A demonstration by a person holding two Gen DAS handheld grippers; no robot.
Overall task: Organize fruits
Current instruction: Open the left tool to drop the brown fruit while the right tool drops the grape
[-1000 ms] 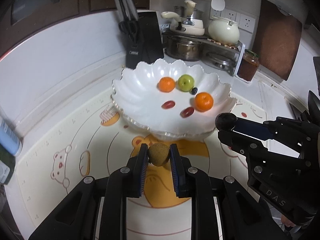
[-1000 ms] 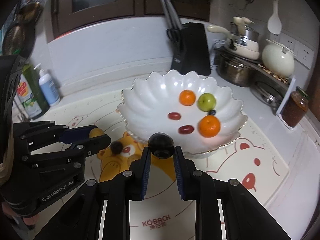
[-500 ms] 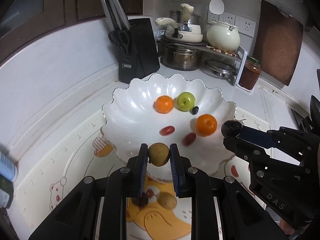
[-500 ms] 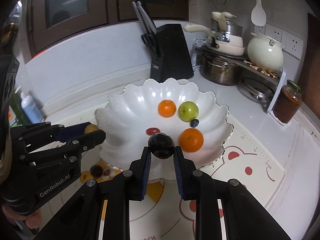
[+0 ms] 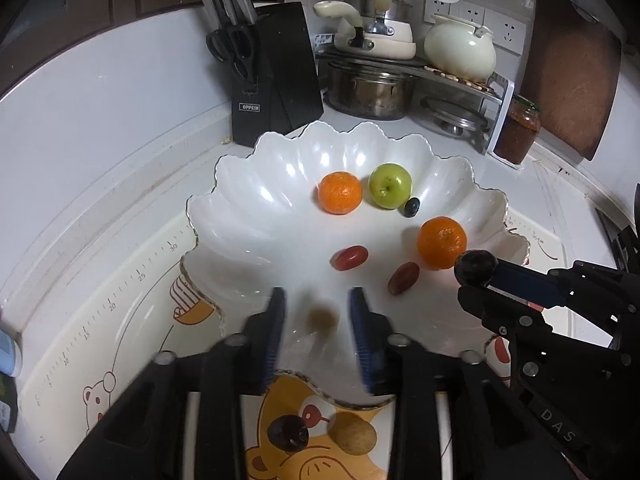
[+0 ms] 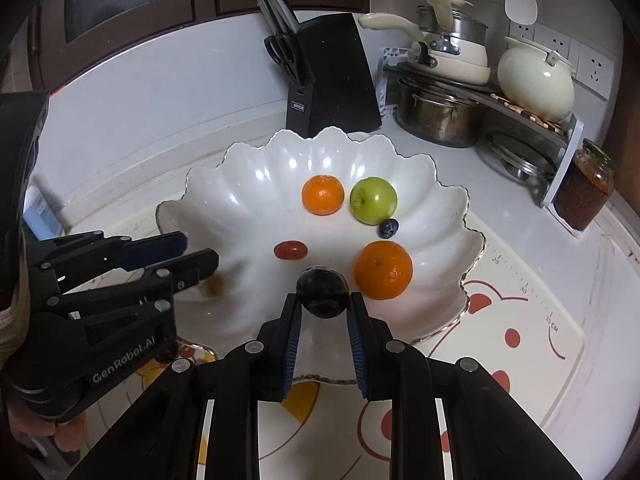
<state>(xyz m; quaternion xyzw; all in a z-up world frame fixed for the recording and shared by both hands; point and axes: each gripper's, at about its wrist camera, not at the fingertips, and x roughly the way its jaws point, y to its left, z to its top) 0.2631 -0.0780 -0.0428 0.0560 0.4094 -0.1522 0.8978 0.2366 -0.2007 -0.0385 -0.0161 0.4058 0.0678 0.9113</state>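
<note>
A white scalloped bowl (image 5: 240,216) (image 6: 240,184) holds two oranges (image 5: 340,193), a green apple (image 5: 389,185), a blueberry (image 5: 411,207) and two red grapes (image 5: 351,257). My left gripper (image 5: 318,320) is open over the bowl's near side; a brown kiwi (image 5: 321,320) appears blurred between its fingers, no longer gripped. In the right wrist view the kiwi (image 6: 214,284) is a blur below the left gripper (image 6: 192,252). My right gripper (image 6: 322,304) is shut on a dark plum (image 6: 322,289) above the bowl, beside an orange (image 6: 383,269).
A second kiwi (image 5: 354,433) and a dark plum (image 5: 288,433) lie on the cartoon mat (image 5: 120,320) in front of the bowl. A black knife block (image 5: 276,76), steel pots (image 5: 370,84), a cream kettle (image 5: 460,48) and a jar (image 5: 517,130) stand behind.
My left gripper moved forward over the bowl and opened, letting the kiwi go. My right gripper carried the plum further over the bowl, still shut on it.
</note>
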